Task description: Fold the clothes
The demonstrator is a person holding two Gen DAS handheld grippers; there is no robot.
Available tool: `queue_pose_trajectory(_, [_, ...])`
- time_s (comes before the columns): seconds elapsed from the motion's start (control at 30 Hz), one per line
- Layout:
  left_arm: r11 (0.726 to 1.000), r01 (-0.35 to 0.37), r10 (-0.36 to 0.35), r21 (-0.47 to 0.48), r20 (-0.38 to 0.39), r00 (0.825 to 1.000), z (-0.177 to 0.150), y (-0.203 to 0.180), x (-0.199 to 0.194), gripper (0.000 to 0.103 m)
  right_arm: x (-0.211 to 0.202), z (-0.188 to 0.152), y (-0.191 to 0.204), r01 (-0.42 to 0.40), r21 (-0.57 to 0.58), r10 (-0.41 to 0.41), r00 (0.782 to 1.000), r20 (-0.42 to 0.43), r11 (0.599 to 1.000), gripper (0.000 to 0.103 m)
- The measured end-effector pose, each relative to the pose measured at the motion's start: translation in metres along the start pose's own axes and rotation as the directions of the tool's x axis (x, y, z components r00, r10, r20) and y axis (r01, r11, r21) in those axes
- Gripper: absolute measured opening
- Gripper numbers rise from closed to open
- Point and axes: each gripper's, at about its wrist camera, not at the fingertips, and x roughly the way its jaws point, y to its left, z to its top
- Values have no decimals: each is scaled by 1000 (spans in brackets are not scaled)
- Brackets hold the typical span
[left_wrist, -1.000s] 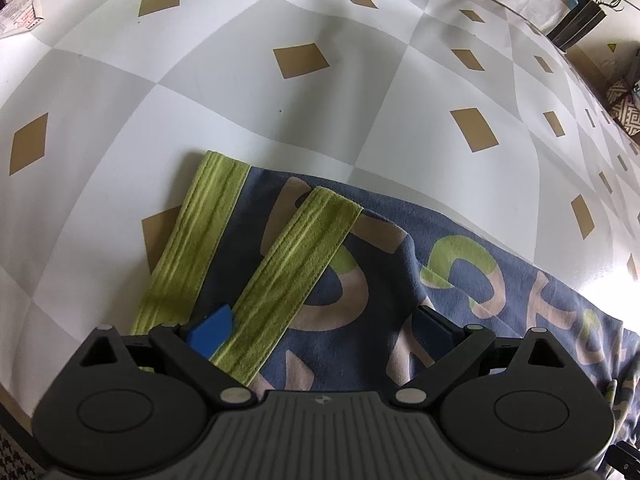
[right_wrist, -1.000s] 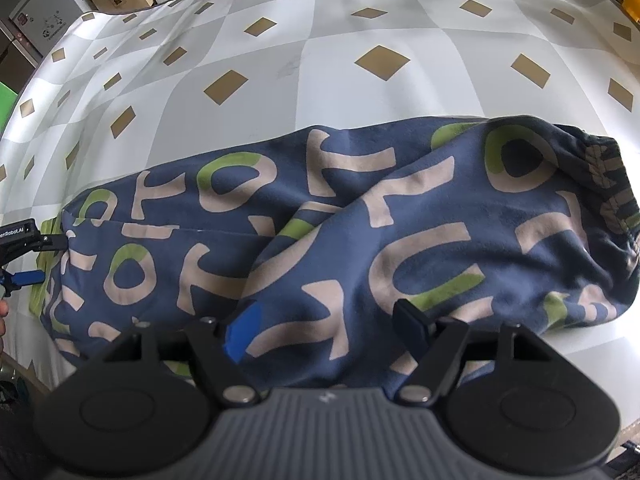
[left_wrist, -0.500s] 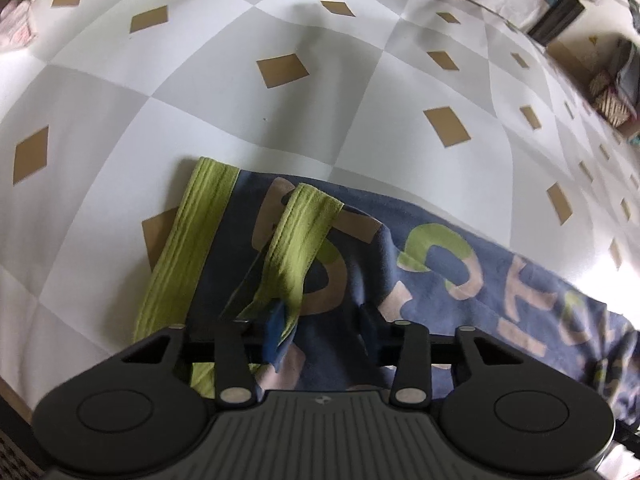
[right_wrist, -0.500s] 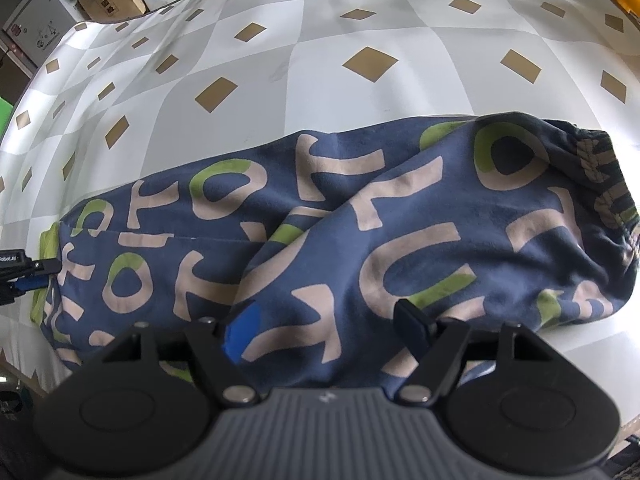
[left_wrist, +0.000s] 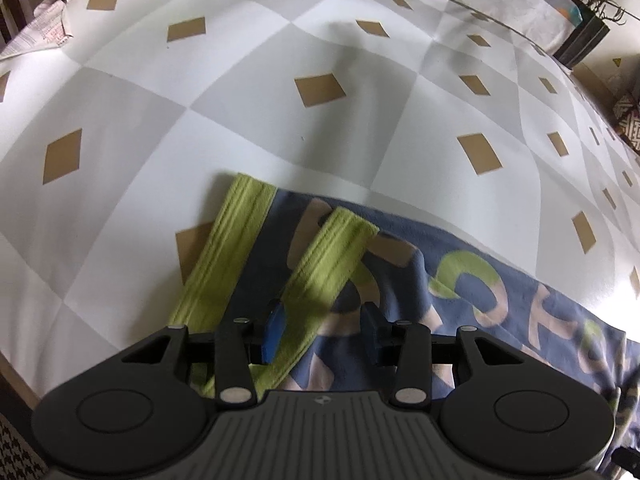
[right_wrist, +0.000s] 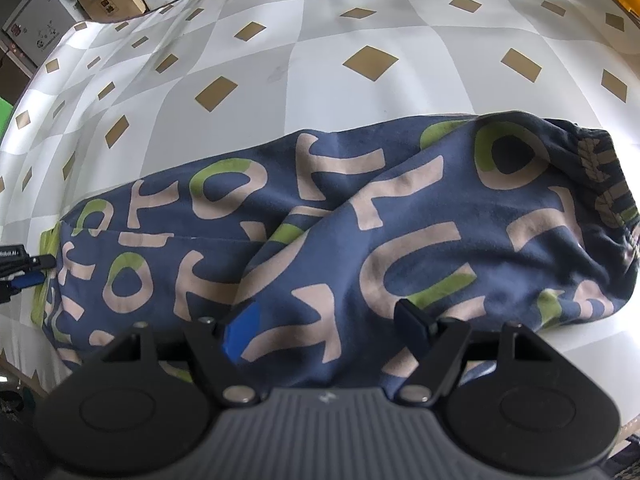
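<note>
Navy letter-print pants [right_wrist: 360, 240] lie stretched across the checked tablecloth [right_wrist: 320, 60], near its front edge. The left gripper [left_wrist: 324, 330] has just been closing and now pinches the inner green cuff [left_wrist: 320, 276] and a fold of navy cloth. The right gripper [right_wrist: 324, 330] sits over the waist end, jaws apart, gripping nothing.

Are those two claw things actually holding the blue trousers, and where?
The left gripper pinches the trousers at the green cuff. The right gripper is open over them, holding nothing.
</note>
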Motion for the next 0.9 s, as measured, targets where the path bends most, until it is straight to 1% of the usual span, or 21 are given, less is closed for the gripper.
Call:
queue_pose_trajectory(0.13, [1000, -26, 26, 6, -2, 1000, 1, -1, 7, 42, 2, -1, 1, 10, -10, -10, 1000, -4, 1000, 73])
queue_pose_trajectory(0.2, [1000, -26, 26, 2, -1, 1000, 1, -1, 9, 47, 3, -1, 2, 14, -12, -14, 1000, -7, 1000, 73])
queue_pose_trajectory(0.33, [1000, -27, 27, 0, 4, 1000, 2, -2, 11, 48, 5, -1, 2, 19, -17, -19, 1000, -11, 1000, 73])
queue_pose_trajectory(0.43, [1000, -26, 26, 11, 13, 1000, 0, -4, 11, 47, 5, -1, 3, 22, -19, -22, 1000, -11, 1000, 73])
queue_pose_trajectory(0.53, [1000, -11, 11, 27, 16, 1000, -1, -8, 9, 32, 6, -1, 3, 22, -19, -23, 1000, -12, 1000, 73])
queue_pose_trajectory(0.6, [999, -7, 6, 45, 17, 1000, -2, -12, 7, 15, 6, -1, 3, 24, -19, -24, 1000, -12, 1000, 73])
queue_pose_trajectory(0.63, [998, -12, 11, 59, 19, 1000, -3, -14, 7, 11, 6, -1, 3, 24, -19, -25, 1000, -13, 1000, 73])
queue_pose_trajectory(0.67, [997, -21, 20, 71, 23, 1000, -4, -16, 6, 5, 6, -1, 2, 25, -18, -25, 1000, -13, 1000, 73])
queue_pose_trajectory(0.7, [997, -27, 25, 76, 27, 999, -5, -17, 5, 3, 6, -1, 2, 24, -18, -25, 1000, -13, 1000, 73])
queue_pose_trajectory(0.8, [998, -14, 12, 54, 43, 999, -8, -17, 0, 2, 6, 0, 1, 24, -15, -24, 1000, -10, 1000, 73])
queue_pose_trajectory(0.9, [998, -25, 20, 61, 74, 997, -10, -20, -8, 2, 6, 0, 0, 24, -11, -24, 1000, -9, 1000, 73])
